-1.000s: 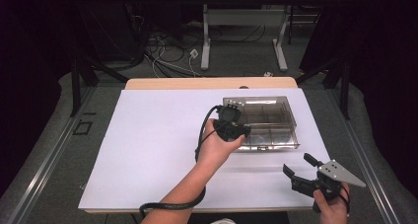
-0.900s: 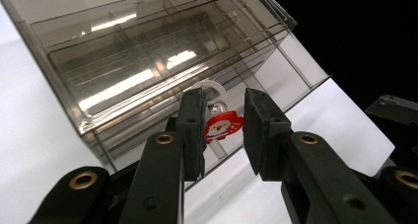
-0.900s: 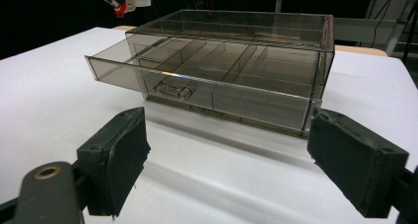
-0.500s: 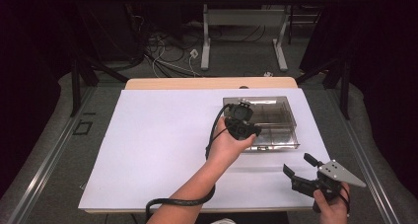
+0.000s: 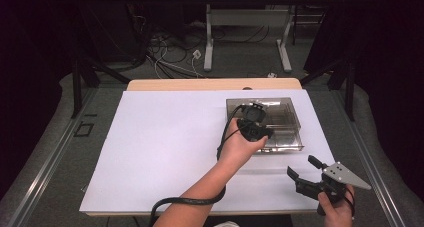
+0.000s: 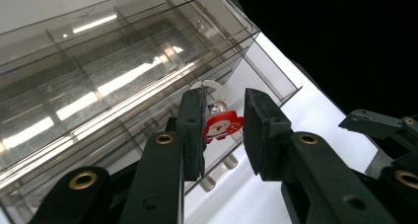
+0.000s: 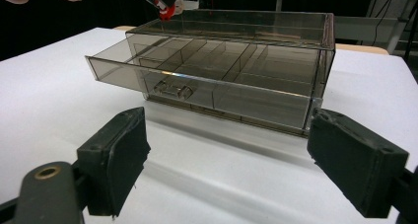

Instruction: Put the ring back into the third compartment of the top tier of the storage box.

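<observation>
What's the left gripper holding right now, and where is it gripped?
The left gripper holds a small red charm by its flat sides, above the clear drawer box.

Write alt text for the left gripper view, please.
The left gripper holds a small red charm between its black jaws, over a smoky clear plastic drawer box on a white table.
</observation>
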The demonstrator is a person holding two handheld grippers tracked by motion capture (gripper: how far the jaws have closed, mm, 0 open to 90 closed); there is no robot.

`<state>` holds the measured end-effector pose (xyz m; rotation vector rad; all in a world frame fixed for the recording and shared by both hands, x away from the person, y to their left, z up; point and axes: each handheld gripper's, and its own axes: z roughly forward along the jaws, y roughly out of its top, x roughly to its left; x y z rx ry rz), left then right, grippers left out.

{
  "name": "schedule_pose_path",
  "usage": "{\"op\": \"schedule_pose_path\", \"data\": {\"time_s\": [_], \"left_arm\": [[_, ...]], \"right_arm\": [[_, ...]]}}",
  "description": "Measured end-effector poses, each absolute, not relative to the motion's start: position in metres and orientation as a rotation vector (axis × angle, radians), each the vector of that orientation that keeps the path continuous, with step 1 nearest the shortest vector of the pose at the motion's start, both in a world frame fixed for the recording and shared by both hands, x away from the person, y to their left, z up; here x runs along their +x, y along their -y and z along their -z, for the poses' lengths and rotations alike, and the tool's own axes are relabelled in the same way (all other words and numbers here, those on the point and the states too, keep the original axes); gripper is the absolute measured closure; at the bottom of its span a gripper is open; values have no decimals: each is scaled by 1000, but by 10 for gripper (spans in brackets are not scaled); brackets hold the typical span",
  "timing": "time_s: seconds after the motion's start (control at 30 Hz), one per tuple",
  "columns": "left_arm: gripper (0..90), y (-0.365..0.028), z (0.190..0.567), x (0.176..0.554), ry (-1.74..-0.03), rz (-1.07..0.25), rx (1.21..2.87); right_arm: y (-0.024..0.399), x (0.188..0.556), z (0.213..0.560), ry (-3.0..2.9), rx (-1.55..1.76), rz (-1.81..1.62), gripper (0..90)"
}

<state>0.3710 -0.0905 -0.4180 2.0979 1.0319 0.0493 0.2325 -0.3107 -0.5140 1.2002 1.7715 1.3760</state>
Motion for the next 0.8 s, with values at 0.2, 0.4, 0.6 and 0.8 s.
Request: {"op": "schedule_pose_path", "data": {"time_s": [0.2,0.4,0.6,0.8], "left_arm": [[699,96,421,372,-1015,-48,2095],[699,102,425,372,-1002,-48,2086],[699,108,428,372,-989,-51,2082],[699,116,434,372,-983,-54,2069]], "right_arm": [[311,232,514,-1770,1203,-1380,150],[311,233,514,-1769,1202,-1383,150],[311,233,514,-1767,1202,-1384,150],[311,233,514,-1768,1203,-1381,150]]}}
